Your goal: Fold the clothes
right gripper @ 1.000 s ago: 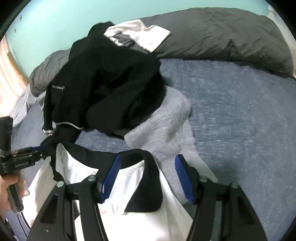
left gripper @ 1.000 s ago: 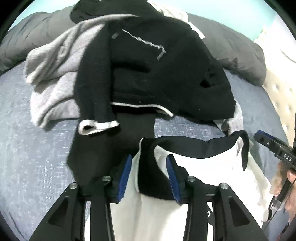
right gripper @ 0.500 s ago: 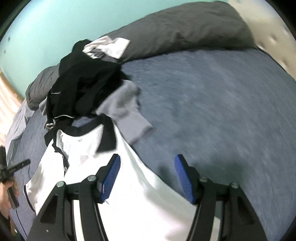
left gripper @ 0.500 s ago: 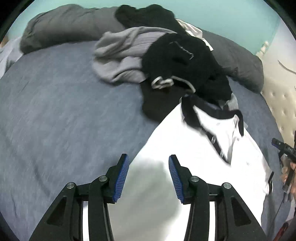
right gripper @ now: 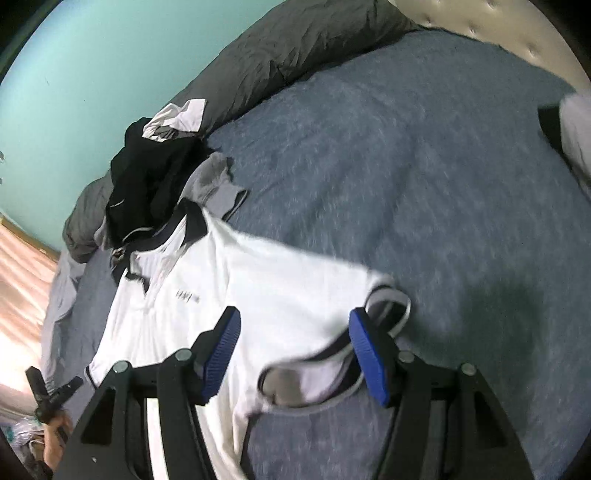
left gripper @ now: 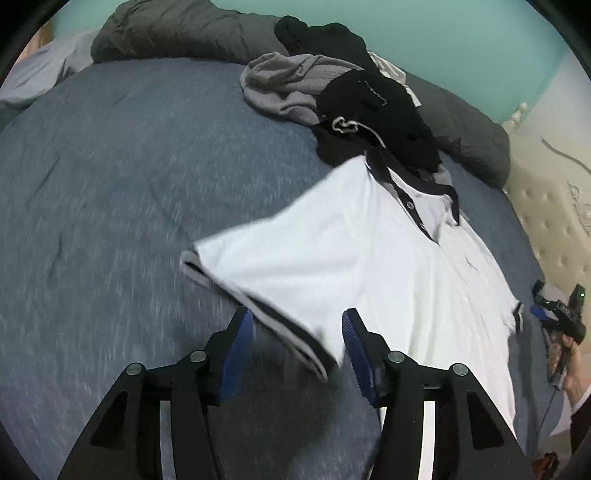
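A white polo shirt [left gripper: 369, 258] with a black collar lies spread front-up on the blue bed cover [left gripper: 110, 221]. My left gripper [left gripper: 297, 343] hovers over its left sleeve. The black-and-grey sleeve hem lies loose between the jaws, which are opening, and the pads do not press on it. My right gripper [right gripper: 295, 350] stands open over the other sleeve [right gripper: 317, 376] of the shirt [right gripper: 258, 288]. That sleeve's cuff sags between the blue pads [right gripper: 369, 354]. Each view shows the other gripper small at the frame edge, held in a hand.
A heap of black clothes [left gripper: 376, 110] and grey clothes [left gripper: 288, 85] lies just beyond the collar. A dark grey duvet [left gripper: 177, 33] runs along the teal wall. A cream tufted headboard [left gripper: 554, 221] borders the bed. Blue cover [right gripper: 406, 166] stretches beside the shirt.
Both grippers have drawn back from the collar and apart, out to the sleeves. The left jaws no longer hold the collar and stand wider. The shirt now lies stretched out flat.
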A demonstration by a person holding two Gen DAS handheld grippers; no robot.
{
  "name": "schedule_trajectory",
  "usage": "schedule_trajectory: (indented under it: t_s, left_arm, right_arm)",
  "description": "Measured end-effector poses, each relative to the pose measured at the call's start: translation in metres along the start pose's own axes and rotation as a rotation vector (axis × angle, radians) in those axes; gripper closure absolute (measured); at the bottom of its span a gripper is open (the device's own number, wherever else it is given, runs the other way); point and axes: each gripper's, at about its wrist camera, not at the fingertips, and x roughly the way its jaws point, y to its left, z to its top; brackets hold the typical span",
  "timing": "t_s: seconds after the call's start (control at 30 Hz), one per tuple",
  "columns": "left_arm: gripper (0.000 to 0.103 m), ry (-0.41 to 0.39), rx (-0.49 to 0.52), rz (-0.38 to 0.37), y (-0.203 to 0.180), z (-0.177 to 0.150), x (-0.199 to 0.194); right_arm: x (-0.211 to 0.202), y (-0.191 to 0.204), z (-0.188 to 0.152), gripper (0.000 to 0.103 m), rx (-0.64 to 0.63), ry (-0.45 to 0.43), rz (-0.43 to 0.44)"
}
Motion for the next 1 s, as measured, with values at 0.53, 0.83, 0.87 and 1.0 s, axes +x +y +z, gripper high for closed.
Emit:
schedule_trajectory:
  t_s: [0.53, 0.83, 0.87, 1.0]
  left_arm:
    - [0.042, -0.020, -0.062, -0.105, -0.029, -0.090, -0.010]
    - [0.042, -0.023, -0.073, -0.130, -0.027, -0.095, 0.001]
    - [0.042, -0.027, -0.071, -0.128, -0.027, -0.094, 0.002]
    - [0.042, -0.032, -0.077, -0.131, -0.028, -0.094, 0.006]
  right_arm:
    - [0.034, 0.039, -0.048, 0.085, -0.136, 0.041, -0.017]
    - [0.018, 0.004, -0.069, 0.102, -0.027, 0.000, 0.005]
    - [0.014, -0.001, -0.071, 0.102, -0.009, -0.010, 0.017]
    - [0.009, -0.011, -0.078, 0.102, 0.018, -0.006, 0.023]
